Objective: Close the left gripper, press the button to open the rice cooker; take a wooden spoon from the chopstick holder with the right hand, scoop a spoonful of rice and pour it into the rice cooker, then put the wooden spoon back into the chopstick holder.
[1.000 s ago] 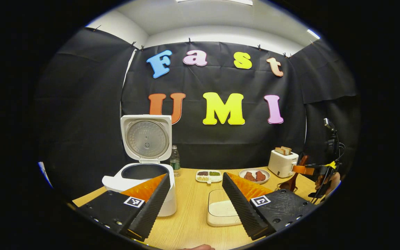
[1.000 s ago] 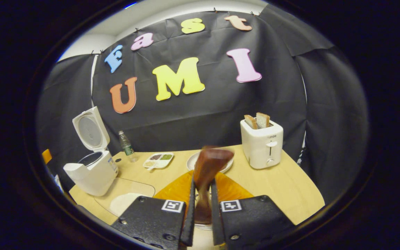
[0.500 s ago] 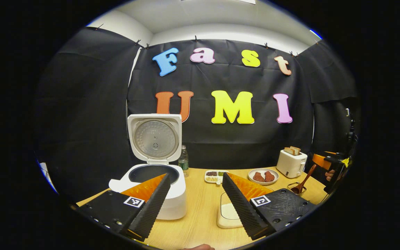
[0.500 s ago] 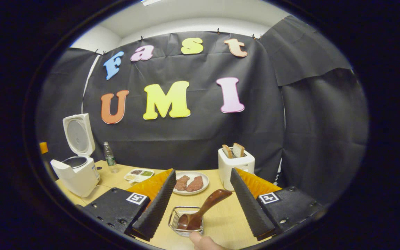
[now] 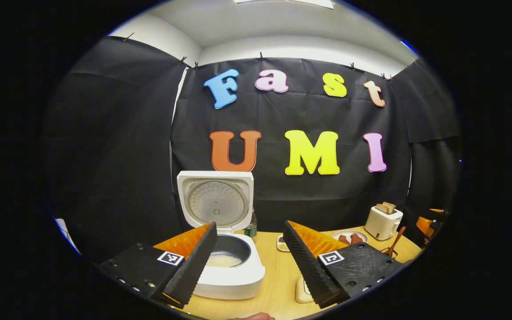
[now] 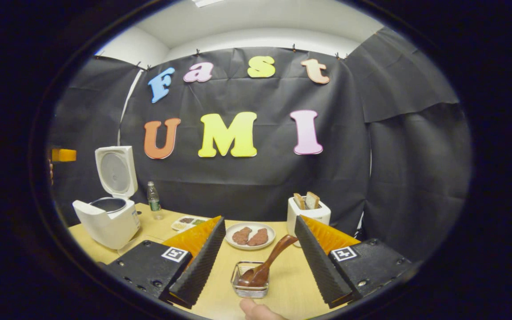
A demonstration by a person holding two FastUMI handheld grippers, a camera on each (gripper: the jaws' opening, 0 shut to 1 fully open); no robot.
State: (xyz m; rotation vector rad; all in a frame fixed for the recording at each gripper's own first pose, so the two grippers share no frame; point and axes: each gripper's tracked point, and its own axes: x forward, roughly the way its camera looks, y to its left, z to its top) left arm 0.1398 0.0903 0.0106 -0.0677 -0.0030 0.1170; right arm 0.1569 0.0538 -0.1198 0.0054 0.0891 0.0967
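Note:
The white rice cooker (image 5: 227, 280) stands open with its lid (image 5: 217, 204) upright and white rice (image 5: 222, 260) in the pot. My left gripper (image 5: 250, 223) hangs open just before it, nothing between the fingers. In the right gripper view the cooker (image 6: 107, 220) sits at the table's far left. The wooden spoon (image 6: 266, 266) leans bowl-down in the small wire chopstick holder (image 6: 249, 286), handle pointing up to the right. My right gripper (image 6: 259, 219) is open, drawn back from the spoon and apart from it. The spoon (image 5: 396, 242) also shows far right in the left gripper view.
A white toaster (image 6: 308, 212) with bread, a plate (image 6: 250, 235) of brown pieces, a divided dish (image 6: 189, 221) and a water bottle (image 6: 152, 198) line the back of the wooden table. A pale rice container (image 5: 302, 291) lies by the cooker. A thumb (image 6: 256, 309) shows at the bottom.
My right gripper, shut on the spoon a second ago, has opened, left it in the holder and drawn back. My left gripper has shifted so the cooker sits nearer the middle of its view.

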